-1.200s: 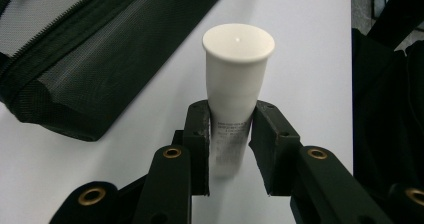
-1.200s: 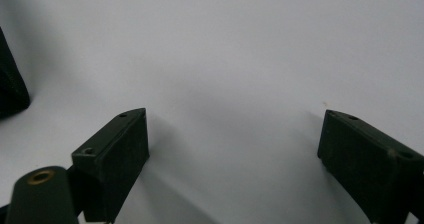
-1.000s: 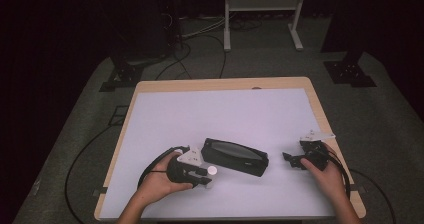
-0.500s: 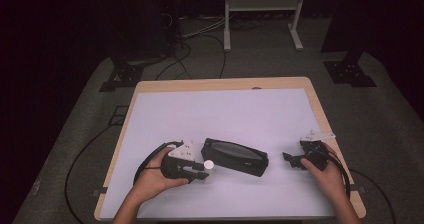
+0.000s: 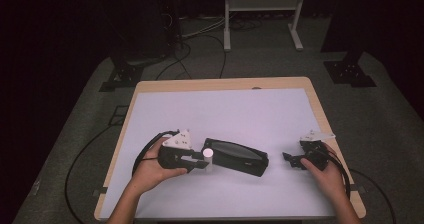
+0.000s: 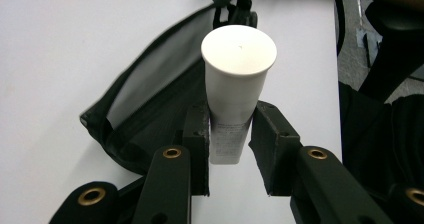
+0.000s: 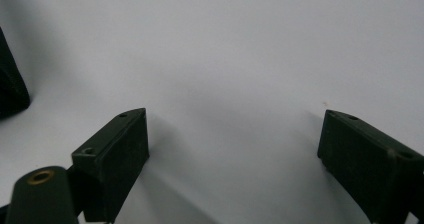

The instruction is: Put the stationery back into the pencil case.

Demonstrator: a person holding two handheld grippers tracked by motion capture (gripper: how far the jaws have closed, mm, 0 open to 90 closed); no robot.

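At the near left of the table [image 5: 165, 109], the left gripper [image 5: 199, 162] is holding a white tube [image 6: 235, 91] w/ its fingers [image 6: 196, 144] closing on the lower body, cap end pointing away toward the black pouch [image 5: 235, 156]. In the left gripper view the left pad is touching the tube; the right pad is sitting just beside it, maybe w/ a sliver of gap, so the grip is looking light. The tube is sitting right at the pouch's left end, and the pouch's mesh side and opening are lying just beyond and to the left of it in that view. The pouch is lying flat near the table's middle, long axis running left-right.

The right gripper [image 5: 295, 160] is resting on the table at the near right, well apart from the pouch, fingers [image 7: 115, 149] spread wide & holding nothing.

Risks, as I'm judging them: the tube is smooth & round, so a loose pinch could be letting it slip or swivel during the push in. W/ nothing pinning the pouch, the tube may be shoving it along the table instead of entering, or catching on the soft rim & folding the opening shut. Bringing the right gripper over to hold the far end would probably help.
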